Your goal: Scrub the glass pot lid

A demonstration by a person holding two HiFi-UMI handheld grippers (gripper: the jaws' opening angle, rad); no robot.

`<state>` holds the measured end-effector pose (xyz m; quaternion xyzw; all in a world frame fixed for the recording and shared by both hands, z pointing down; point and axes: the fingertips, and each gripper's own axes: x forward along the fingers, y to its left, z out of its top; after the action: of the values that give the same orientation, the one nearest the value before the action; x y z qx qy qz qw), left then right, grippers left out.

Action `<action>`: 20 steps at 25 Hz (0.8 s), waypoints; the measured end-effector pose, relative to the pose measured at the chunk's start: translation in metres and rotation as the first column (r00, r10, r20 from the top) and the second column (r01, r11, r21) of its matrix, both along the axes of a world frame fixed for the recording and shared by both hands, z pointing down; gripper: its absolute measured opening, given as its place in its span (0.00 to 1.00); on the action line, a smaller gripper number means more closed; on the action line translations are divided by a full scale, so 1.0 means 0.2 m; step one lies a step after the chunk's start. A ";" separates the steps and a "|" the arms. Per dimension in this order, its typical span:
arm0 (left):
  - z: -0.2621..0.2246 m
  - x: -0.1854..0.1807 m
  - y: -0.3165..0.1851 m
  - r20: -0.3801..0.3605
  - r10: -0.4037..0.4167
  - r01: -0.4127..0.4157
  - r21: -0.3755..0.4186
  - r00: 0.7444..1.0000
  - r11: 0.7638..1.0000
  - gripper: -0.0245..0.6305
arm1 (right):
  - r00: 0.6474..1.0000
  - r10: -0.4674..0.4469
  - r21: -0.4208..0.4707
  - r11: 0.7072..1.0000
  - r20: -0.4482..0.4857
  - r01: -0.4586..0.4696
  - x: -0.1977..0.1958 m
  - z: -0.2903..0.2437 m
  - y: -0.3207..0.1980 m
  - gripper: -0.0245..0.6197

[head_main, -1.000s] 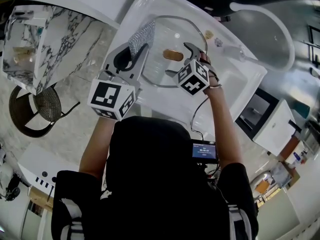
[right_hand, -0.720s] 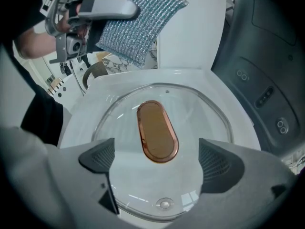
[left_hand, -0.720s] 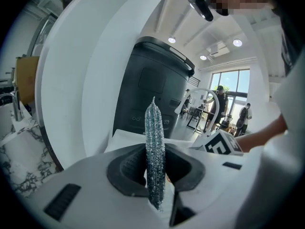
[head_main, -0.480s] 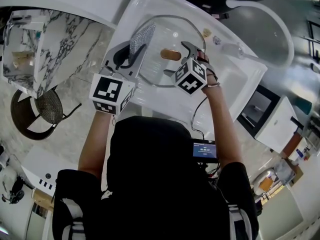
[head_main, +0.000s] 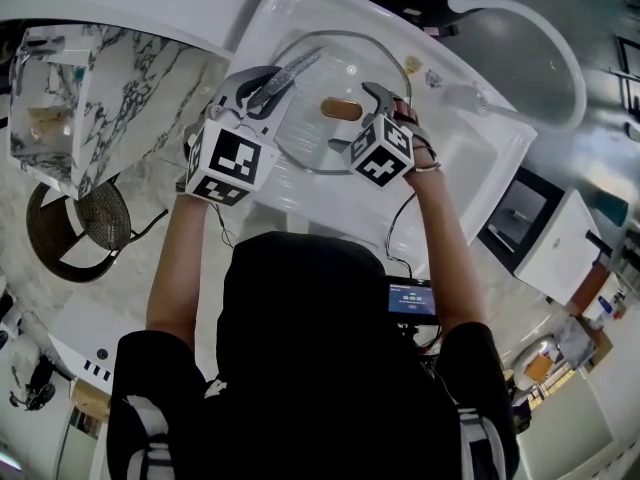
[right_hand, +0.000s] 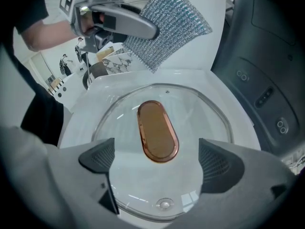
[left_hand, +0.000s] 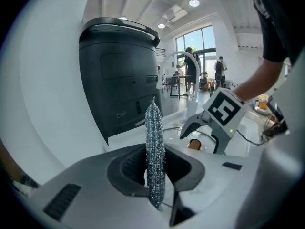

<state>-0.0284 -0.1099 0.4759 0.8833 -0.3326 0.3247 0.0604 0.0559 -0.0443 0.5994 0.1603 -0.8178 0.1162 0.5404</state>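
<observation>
The round glass pot lid (head_main: pixel 330 138) (right_hand: pixel 190 118) lies flat in the white sink (head_main: pixel 280 13), its copper oval handle (head_main: pixel 342 109) (right_hand: pixel 157 131) facing up. My left gripper (head_main: pixel 268 86) (left_hand: pixel 156 168) is shut on a silver mesh scrubber (head_main: pixel 292 69) (left_hand: pixel 154 147) (right_hand: pixel 167 25), held above the lid's left rim and apart from the glass. In the head view the scrubber shows edge-on. My right gripper (head_main: pixel 350 118) (right_hand: pixel 159 159) hovers open over the lid's near side, one pad on each side of the handle, gripping nothing.
A marble-patterned counter (head_main: pixel 110 78) lies left of the sink. A dark grey appliance (left_hand: pixel 114 75) (right_hand: pixel 267 80) stands close beside the basin. A small drain fitting (head_main: pixel 415 66) sits at the sink's far right. A white curved tub (head_main: pixel 530 48) is further right.
My left gripper has turned and lifted toward the sink's left, so the scrubber went from flat-facing to edge-on. The right gripper and the lid have hardly moved.
</observation>
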 end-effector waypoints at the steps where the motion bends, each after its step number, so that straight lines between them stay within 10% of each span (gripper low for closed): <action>1: 0.01 0.00 -0.01 0.031 0.023 -0.023 0.014 0.999 1.000 0.15 | 1.000 0.000 -0.001 1.000 -0.002 0.000 0.00 0.00 0.00 0.81; 20: 0.22 0.08 -0.16 0.398 0.235 -0.307 0.127 0.887 0.943 0.15 | 1.000 -0.001 -0.003 1.000 0.003 0.001 0.00 0.00 0.00 0.81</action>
<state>-0.0116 -0.1419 0.5200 0.8439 -0.2399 0.4610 -0.1335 0.0566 -0.0440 0.5996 0.1591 -0.8185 0.1173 0.5395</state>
